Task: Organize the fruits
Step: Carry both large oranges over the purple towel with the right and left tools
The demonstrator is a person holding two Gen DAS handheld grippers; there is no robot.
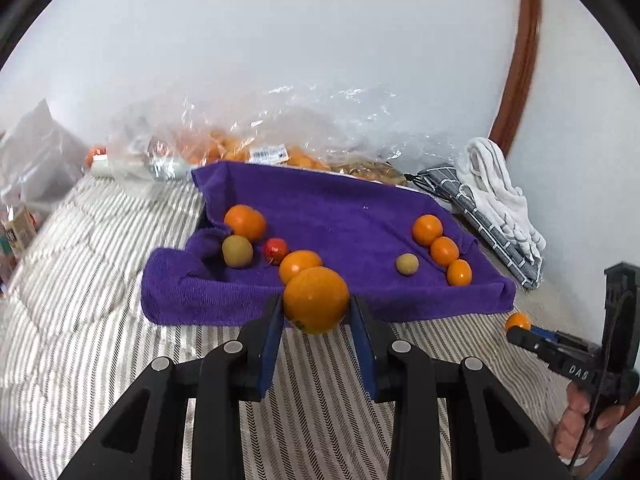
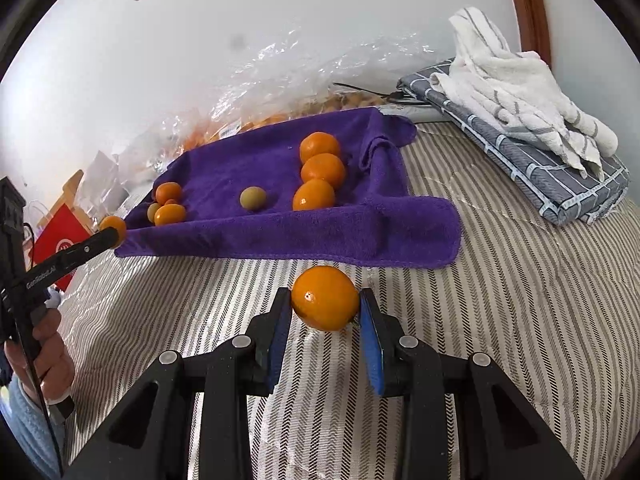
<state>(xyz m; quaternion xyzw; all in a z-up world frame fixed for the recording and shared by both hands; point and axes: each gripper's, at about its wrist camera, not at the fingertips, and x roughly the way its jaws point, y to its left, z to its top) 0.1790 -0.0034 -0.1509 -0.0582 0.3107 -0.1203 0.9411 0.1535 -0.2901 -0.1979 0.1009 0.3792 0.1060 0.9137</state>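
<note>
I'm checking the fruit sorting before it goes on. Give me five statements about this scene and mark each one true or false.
1. Each gripper holds an orange fruit. True: the left gripper and the right gripper each clamp one.
2. The purple towel lies on a striped cover. True.
3. Three orange fruits sit in a row near one edge of the towel. True.
4. The towel holds only orange fruits. False: two greenish fruits and a small red fruit lie there too.
5. The white towel lies on the purple towel. False: it rests on a folded grey checked cloth.
</note>
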